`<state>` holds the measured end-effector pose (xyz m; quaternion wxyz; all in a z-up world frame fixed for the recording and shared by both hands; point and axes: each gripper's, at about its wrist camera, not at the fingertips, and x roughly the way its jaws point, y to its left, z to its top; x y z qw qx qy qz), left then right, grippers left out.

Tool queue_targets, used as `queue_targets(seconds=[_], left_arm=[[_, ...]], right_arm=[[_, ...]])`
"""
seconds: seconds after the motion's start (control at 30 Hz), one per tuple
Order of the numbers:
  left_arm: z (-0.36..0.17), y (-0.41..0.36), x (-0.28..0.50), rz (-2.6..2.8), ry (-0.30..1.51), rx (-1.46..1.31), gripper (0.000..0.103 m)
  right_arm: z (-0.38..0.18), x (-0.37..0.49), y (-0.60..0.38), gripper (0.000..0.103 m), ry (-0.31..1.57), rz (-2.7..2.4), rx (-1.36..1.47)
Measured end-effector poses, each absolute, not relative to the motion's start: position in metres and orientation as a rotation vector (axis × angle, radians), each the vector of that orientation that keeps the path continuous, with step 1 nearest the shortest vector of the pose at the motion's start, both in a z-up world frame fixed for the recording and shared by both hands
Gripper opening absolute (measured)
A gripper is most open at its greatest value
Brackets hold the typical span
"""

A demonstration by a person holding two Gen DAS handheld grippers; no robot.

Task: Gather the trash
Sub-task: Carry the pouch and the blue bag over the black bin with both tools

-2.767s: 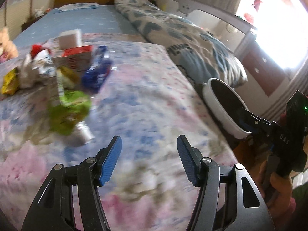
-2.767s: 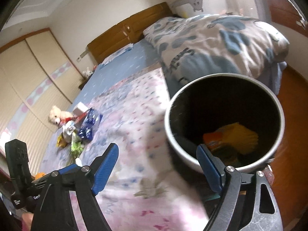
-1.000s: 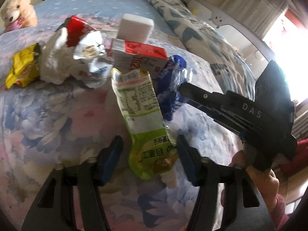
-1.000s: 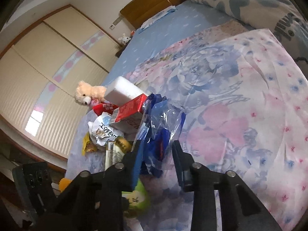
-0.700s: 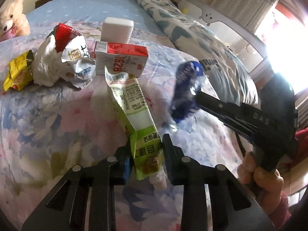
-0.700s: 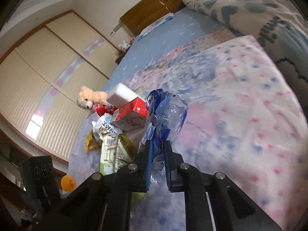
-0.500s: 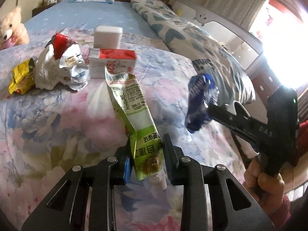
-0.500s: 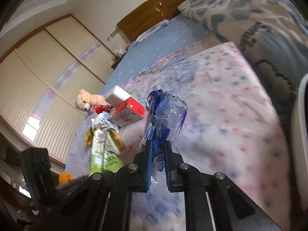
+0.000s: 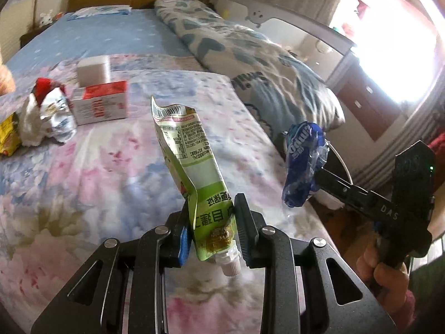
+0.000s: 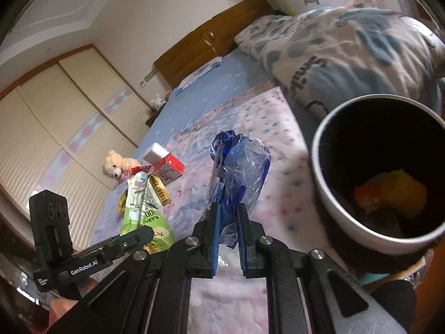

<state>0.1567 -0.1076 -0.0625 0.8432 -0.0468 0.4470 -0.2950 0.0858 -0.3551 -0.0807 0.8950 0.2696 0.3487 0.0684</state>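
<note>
Bedding with a pink and blue flower print (image 9: 91, 172) covers the bed and carries the remaining litter. Folded duvet with blue patches (image 9: 250, 64) lies along the far side. Trash bin (image 10: 331, 194), white-rimmed and dark inside, stands beside the bed edge with yellow and orange waste at its bottom. Left gripper (image 9: 212, 222) is clamped on the lower end of the green spouted pouch (image 9: 192, 161), held clear above the bedding, spout pointing down. Right gripper (image 10: 226, 229) is pressed together on the crumpled blue plastic wrapper (image 10: 239, 172), held in the air just beside the bin rim. Red-and-white carton (image 9: 100, 105), white block (image 9: 93, 69), crumpled foil wrapper (image 9: 52, 111) and yellow packet (image 9: 7, 133) lie grouped on the bedding.
</note>
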Motion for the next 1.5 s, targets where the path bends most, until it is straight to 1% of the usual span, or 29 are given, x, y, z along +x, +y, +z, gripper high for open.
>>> queue_targets(seconds=[0.73, 1.23, 1.5], left_arm=[[-0.042, -0.175, 0.120, -0.753, 0.917, -0.008, 0.026], [-0.037, -0.224, 0.112, -0.816, 0.917, 0.071, 0.026], [-0.039, -0.250, 0.112, -0.835, 0.929, 0.099, 0.026]], right_arm=[[-0.067, 0.023, -0.412, 0.011, 0.653, 0.031, 0.573], [-0.056, 0.004, -0.448, 0.011, 0.605, -0.036, 0.590], [-0.060, 0.000, -0.474, 0.011, 0.606, -0.074, 0.599]])
